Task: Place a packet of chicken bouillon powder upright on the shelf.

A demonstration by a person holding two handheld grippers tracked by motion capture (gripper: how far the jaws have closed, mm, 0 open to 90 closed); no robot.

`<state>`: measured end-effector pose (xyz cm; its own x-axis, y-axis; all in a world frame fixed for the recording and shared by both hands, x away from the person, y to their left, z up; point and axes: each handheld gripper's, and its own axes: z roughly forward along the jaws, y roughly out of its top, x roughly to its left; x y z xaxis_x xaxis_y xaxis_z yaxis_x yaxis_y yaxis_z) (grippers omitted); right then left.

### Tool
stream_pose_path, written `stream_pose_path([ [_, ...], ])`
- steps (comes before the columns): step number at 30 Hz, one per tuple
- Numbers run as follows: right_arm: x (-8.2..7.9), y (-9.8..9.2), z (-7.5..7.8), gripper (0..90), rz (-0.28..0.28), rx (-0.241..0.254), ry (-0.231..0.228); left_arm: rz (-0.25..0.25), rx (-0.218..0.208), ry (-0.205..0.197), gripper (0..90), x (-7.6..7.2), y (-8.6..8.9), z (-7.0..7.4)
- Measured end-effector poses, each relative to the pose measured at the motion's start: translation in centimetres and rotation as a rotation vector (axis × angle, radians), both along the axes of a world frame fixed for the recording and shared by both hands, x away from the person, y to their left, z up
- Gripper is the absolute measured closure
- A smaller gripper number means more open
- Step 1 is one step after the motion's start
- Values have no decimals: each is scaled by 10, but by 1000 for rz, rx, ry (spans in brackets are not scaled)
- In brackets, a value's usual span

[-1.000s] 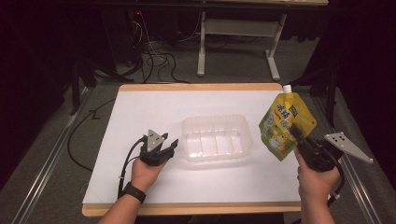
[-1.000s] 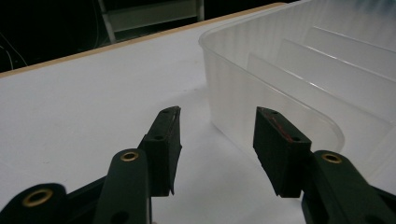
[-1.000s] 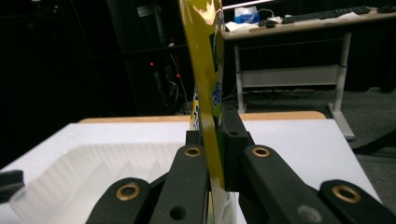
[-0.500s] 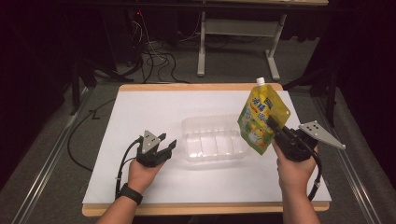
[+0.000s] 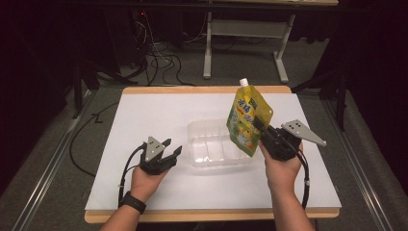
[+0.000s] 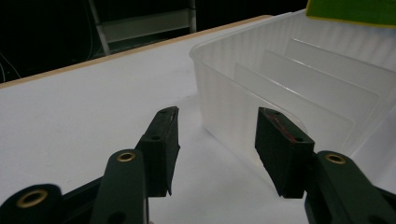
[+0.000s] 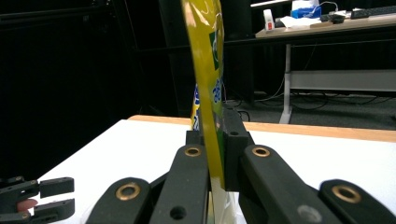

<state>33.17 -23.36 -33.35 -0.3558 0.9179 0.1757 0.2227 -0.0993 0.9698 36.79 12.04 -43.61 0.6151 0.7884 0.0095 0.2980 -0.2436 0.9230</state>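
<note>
Table [image 5: 144, 110], wooden-edged, carried a white sheet over nearly its whole top. Behind it, a grey floor with loose black cables [image 5: 159, 62] and the white legs of another desk [image 5: 245, 33].

Clear plastic container [image 5: 211, 144] sat near the middle of the sheet, rectangular, with ribbed walls and low dividers inside; the left gripper view showed those dividers close up [image 6: 299, 79].

Yellow spouted drink pouch [image 5: 246, 120] was held up in the air, roughly upright and tilted a little, white cap on top. Its lower end hung over the right-hand part of the container; whether it touched the rim could not be told. In the right gripper view the pouch [image 7: 208, 93] ran edge-on, straight up between the jaws.

Right gripper [image 5: 262, 131] was pressed together on the pouch's lower right edge, the film pinched flat between the pads [image 7: 232, 140]. Grey three-cornered plate stuck out to the right of it.

Left gripper [image 5: 171, 148] rested low over the sheet just left of the container, jaws spread partway with nothing between them. In its own view [image 6: 217, 154] the gap faced the container's near corner, not touching it.
</note>
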Motion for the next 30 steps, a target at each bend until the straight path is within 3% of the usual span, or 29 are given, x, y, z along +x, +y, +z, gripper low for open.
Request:
stream_pose_path([
  [13,19,38,-10,900,15,16,18,-1,-19,-7,500,-1,3,2],
  [30,27,62,-23,900,14,60,35,-2,-33,-12,501,-2,4,5],
])
